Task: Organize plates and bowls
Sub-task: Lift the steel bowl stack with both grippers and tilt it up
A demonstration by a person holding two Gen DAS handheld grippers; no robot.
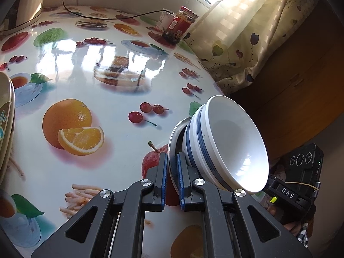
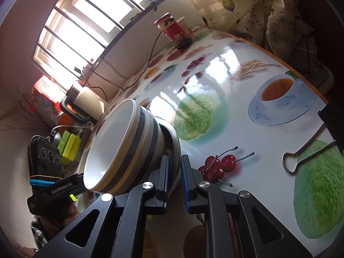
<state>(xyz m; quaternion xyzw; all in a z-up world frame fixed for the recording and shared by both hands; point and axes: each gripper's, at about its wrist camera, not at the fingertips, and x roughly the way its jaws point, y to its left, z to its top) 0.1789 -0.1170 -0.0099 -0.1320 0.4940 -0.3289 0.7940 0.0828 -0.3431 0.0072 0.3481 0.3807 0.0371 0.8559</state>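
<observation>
A steel bowl [image 1: 173, 138] carries nested white bowls with blue bands [image 1: 232, 148]. My left gripper [image 1: 171, 161] is shut on the steel bowl's rim, one finger inside and one outside. In the right wrist view the same steel bowl [image 2: 175, 148] and white bowls [image 2: 120, 148] show, and my right gripper [image 2: 174, 163] is shut on the opposite rim. The stack is held tilted just above the fruit-print table [image 1: 86, 68]. A stack of beige plates [image 1: 5, 116] stands at the left edge of the left wrist view.
A red-labelled jar [image 1: 181, 24] and a white container stand at the table's far edge near the curtain [image 1: 247, 32]. A black cable [image 1: 103, 16] crosses the back. A kettle [image 2: 86, 101] is at the back left. A binder clip [image 2: 301, 157] sits on the table edge.
</observation>
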